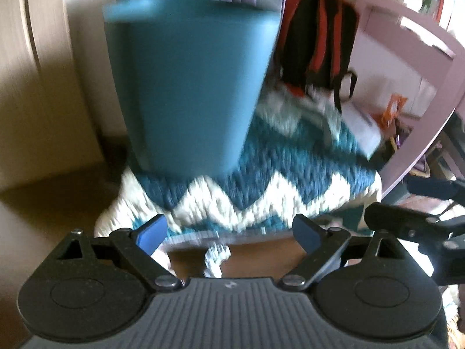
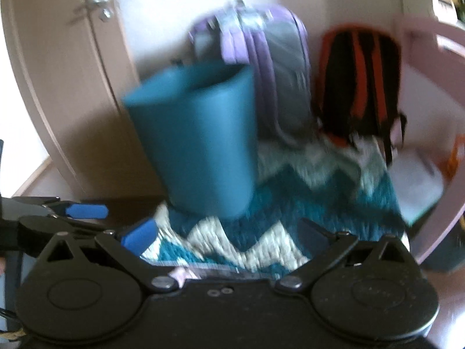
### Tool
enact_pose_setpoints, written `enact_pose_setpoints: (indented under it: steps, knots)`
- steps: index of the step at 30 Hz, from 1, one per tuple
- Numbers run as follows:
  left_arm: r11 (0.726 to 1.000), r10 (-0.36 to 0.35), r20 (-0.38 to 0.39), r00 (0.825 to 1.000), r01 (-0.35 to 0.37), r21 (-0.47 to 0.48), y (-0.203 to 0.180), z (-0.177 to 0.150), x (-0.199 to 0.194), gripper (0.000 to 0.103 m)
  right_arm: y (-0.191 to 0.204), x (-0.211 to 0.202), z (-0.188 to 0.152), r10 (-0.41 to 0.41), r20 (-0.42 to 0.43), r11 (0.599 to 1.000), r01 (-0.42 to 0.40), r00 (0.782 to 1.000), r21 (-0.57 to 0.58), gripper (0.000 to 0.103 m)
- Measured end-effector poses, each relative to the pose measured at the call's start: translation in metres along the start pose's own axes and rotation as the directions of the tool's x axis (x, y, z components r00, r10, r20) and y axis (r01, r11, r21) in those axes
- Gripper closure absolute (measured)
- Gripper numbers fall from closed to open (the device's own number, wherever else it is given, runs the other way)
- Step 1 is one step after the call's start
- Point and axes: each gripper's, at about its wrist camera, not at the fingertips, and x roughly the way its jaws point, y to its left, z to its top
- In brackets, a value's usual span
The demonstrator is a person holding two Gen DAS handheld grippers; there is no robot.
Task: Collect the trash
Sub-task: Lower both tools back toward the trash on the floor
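the teal waste bin (image 1: 189, 81) stands on a blue-and-white zigzag rug (image 1: 261, 180); blur hides its contents. it sits at twelve o'clock from the left gripper (image 1: 229, 237), well apart. from the right gripper (image 2: 229, 237) it lies at eleven o'clock. both grippers are spread wide and pinching nothing. a crumpled foil scrap (image 1: 216, 261) lies at six o'clock, just under the left gripper.

Both wrist views face bin (image 1: 189, 87) (near, blurred).
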Motion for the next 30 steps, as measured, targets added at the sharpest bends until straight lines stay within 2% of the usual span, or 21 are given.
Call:
enact_pose_setpoints:
  steps: [3, 6, 10, 13, 17, 21, 23, 26, 30]
  knots:
    - [0.999, -0.003, -0.098, 0.995, 0.0, -0.032, 0.005, -0.02, 0.042, 0.01, -0.019, 0.034, -0.031, -0.032, -0.094, 0.998, 0.037, 0.995, 0.05, 0.0]
    - [0.999, 0.002, -0.167, 0.986, -0.011, -0.052, 0.01, -0.039, 0.082, 0.01, -0.04, 0.072, -0.065, -0.076, -0.185, 0.991, 0.095, 0.98, 0.097, 0.0]
    - [0.999, -0.008, -0.245, 0.97, 0.0, -0.033, 0.008, -0.059, 0.135, 0.01, -0.069, 0.124, -0.104, -0.121, -0.292, 0.972, 0.173, 0.949, 0.158, 0.001]
    - [1.0, -0.004, -0.291, 0.957, -0.003, -0.024, 0.006, -0.071, 0.173, 0.01, -0.09, 0.163, -0.134, -0.116, -0.373, 0.953, 0.209, 0.92, 0.22, 0.003]
    - [1.0, 0.013, -0.35, 0.937, -0.015, -0.004, 0.003, -0.085, 0.224, 0.01, -0.114, 0.211, -0.17, -0.135, -0.472, 0.926, 0.28, 0.871, 0.252, 0.004]
    - [0.999, 0.035, -0.404, 0.914, -0.041, -0.005, 0.005, -0.099, 0.275, 0.01, -0.14, 0.255, -0.203, -0.168, -0.571, 0.88, 0.383, 0.803, 0.28, 0.007]
    - [0.998, 0.034, -0.43, 0.902, -0.052, -0.031, 0.01, -0.105, 0.299, 0.01, -0.154, 0.273, -0.217, -0.139, -0.619, 0.849, 0.415, 0.773, 0.328, 0.007]
    - [0.995, 0.035, -0.452, 0.891, -0.073, -0.068, 0.017, -0.113, 0.332, 0.01, -0.172, 0.296, -0.233, -0.109, -0.66, 0.821, 0.442, 0.743, 0.362, 0.007]
    - [0.992, 0.049, -0.482, 0.875, -0.099, -0.079, 0.022, -0.126, 0.375, 0.01, -0.194, 0.33, -0.261, -0.134, -0.702, 0.804, 0.491, 0.7, 0.336, 0.008]
